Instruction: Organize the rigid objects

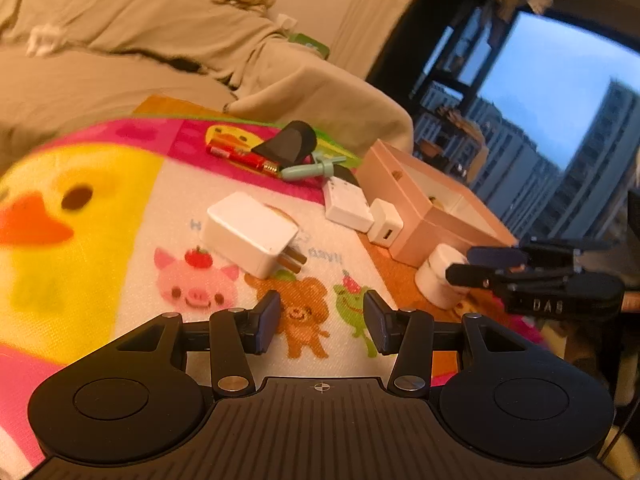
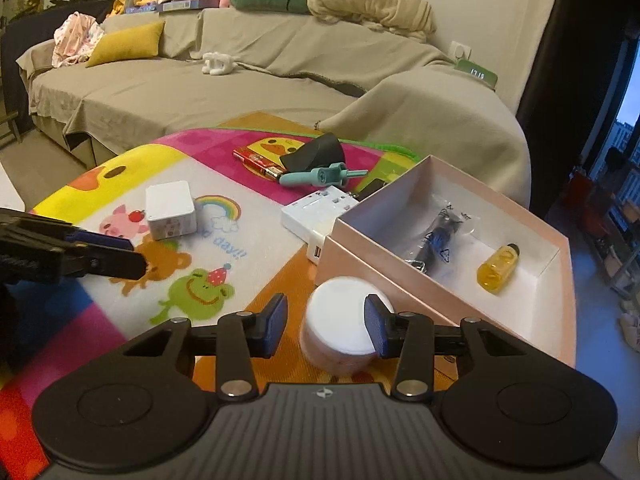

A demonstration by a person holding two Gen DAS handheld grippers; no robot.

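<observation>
A pink open box [image 2: 400, 256] [image 1: 424, 216] stands on the cartoon mat; it holds a bagged black item [image 2: 436, 236] and a small yellow bottle [image 2: 498, 266]. A white round jar [image 2: 340, 320] [image 1: 436, 276] sits just in front of the box, between the fingers of my open right gripper [image 2: 325, 328] [image 1: 472, 264], near the right pad, not clamped. My left gripper [image 1: 320, 320] [image 2: 120, 256] is open and empty above the mat. A white plug adapter [image 1: 248, 232] [image 2: 170, 214], white power block [image 1: 346, 204] [image 2: 316, 212], small white charger [image 1: 386, 224] lie on the mat.
At the mat's far side lie a red pack [image 2: 256, 162], a black wedge-shaped piece [image 2: 316, 152] and a teal tool [image 2: 320, 176]. A beige covered sofa [image 2: 240, 76] is behind, a window on the right [image 1: 560, 92].
</observation>
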